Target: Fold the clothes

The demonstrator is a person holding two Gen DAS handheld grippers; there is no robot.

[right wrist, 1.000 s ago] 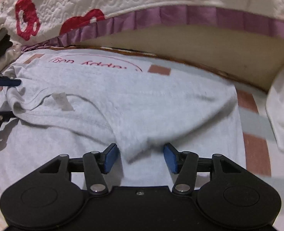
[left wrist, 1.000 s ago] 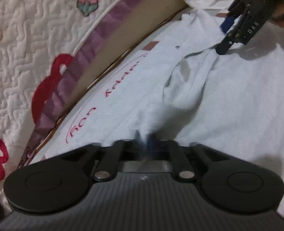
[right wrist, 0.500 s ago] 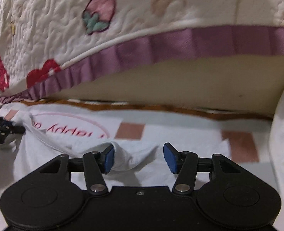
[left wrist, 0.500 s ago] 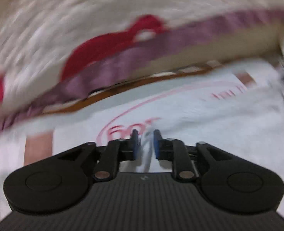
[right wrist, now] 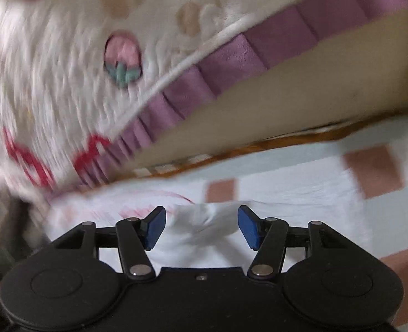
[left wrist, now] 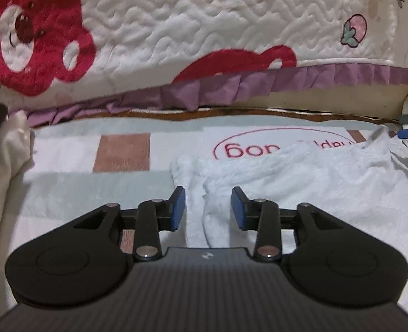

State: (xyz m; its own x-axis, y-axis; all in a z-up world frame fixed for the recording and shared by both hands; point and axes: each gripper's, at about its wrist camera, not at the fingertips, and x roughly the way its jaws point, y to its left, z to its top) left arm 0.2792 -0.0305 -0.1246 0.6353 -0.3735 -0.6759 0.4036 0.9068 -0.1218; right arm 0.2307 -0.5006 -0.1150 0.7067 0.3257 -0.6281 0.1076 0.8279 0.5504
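The left gripper (left wrist: 207,207) sits low over the mat (left wrist: 65,185), levelled, its blue pads (left wrist: 178,207) spread apart with a bunched edge of the white garment (left wrist: 301,182) lying between them, not pinched. The right gripper (right wrist: 201,227) is tilted, its view blurred; its pads (right wrist: 247,225) are also released wide, a raised fold of the garment (right wrist: 204,221) lying loose in the gap.

The garment is pale, soft and wrinkled, spread flat on the mat in front of the quilt (left wrist: 204,27). One corner lies just ahead of the left gripper and the cloth runs off to the right from there, covering part of the red lettering (left wrist: 245,149) printed on the mat.

The mat carries light blue, white and brown squares (left wrist: 122,152). Behind it the quilt hangs down with red bears (left wrist: 32,36), a strawberry (left wrist: 353,30) and a purple frill (left wrist: 259,83), with a beige panel (right wrist: 287,105) under the frill
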